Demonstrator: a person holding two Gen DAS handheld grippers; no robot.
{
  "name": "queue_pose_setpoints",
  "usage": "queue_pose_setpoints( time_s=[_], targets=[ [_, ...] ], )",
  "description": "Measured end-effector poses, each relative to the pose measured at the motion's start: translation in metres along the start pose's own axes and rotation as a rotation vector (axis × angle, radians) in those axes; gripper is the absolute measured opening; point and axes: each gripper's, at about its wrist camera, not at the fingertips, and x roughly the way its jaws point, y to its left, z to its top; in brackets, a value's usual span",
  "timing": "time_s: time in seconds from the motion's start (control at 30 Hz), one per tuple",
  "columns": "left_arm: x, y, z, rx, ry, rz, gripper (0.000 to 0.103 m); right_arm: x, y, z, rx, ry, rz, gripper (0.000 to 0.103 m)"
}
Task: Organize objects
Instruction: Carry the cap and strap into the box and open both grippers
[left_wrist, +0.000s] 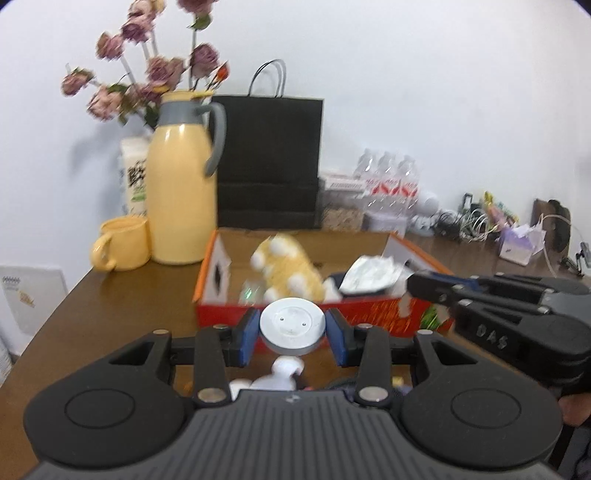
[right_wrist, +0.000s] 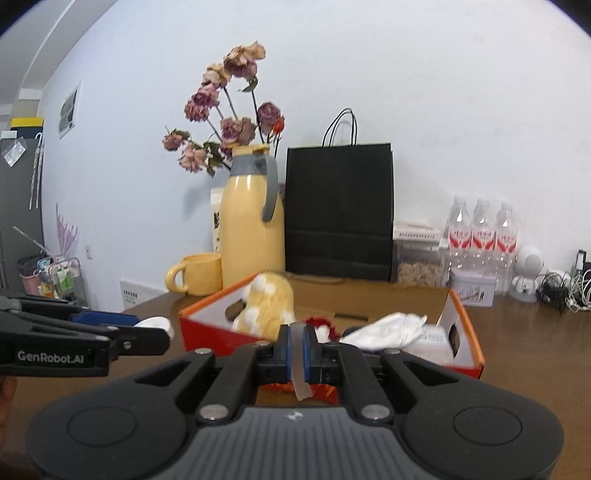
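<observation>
My left gripper (left_wrist: 291, 328) is shut on a round white device (left_wrist: 291, 324) with a grey rim, held in front of the near wall of an open red and orange cardboard box (left_wrist: 229, 306). The box holds a yellow plush toy (left_wrist: 288, 269) and a white crumpled bag (left_wrist: 373, 273). My right gripper (right_wrist: 296, 349) is shut on a thin translucent strip (right_wrist: 298, 363) just in front of the same box (right_wrist: 207, 328). The plush toy (right_wrist: 267, 304) and the white bag (right_wrist: 391, 328) show there too. Each gripper appears in the other's view, the right gripper (left_wrist: 436, 291) and the left gripper (right_wrist: 147, 332).
A yellow thermos jug (left_wrist: 183, 177), yellow mug (left_wrist: 123, 243), dried roses (left_wrist: 147, 70) and a black paper bag (left_wrist: 269, 162) stand behind the box on the brown table (left_wrist: 110, 317). Water bottles (right_wrist: 480, 232), a tin (right_wrist: 472, 291) and tangled cables (right_wrist: 561, 288) sit at the back right.
</observation>
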Motion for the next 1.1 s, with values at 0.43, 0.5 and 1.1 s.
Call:
queue_pose_setpoints(
  time_s=[0.43, 0.5, 1.1],
  targets=[
    [0.060, -0.026, 0.053, 0.002, -0.059, -0.040, 0.040, 0.047, -0.029, 0.037, -0.012, -0.030, -0.042, 0.005],
    [0.071, -0.028, 0.059, 0.002, -0.060, -0.041, 0.040, 0.056, -0.035, 0.041, -0.014, -0.027, -0.050, 0.005],
    [0.170, -0.019, 0.069, -0.035, 0.032, 0.020, 0.040, 0.139, -0.085, 0.028, 0.055, 0.109, -0.101, 0.006]
  ],
)
